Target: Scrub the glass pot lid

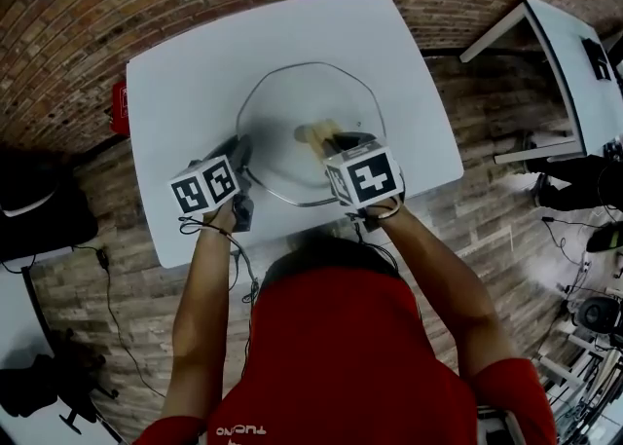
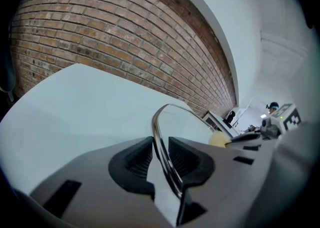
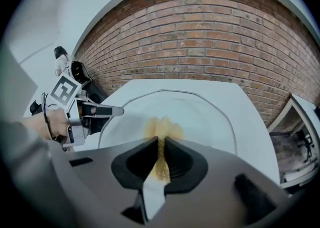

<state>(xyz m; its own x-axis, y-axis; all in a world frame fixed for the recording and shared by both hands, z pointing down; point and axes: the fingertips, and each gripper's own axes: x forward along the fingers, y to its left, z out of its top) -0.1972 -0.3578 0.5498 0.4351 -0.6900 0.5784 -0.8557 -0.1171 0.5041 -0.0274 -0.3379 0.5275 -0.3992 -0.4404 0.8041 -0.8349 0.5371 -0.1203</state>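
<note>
Two grips: the left gripper (image 2: 161,154) pinches the metal rim (image 2: 156,122) of the round clear glass pot lid (image 1: 292,102) on the white table (image 1: 195,63); the right gripper (image 3: 159,158) clamps a yellow sponge (image 3: 162,128) against the glass. Risk: hard strokes could twist the rim free.

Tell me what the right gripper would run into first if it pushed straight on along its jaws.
The right gripper points down at the glass pot lid, yellow sponge clamped in its jaws. Going straight on, the sponge would press onto the glass first; whether it already touches is unclear.
</note>
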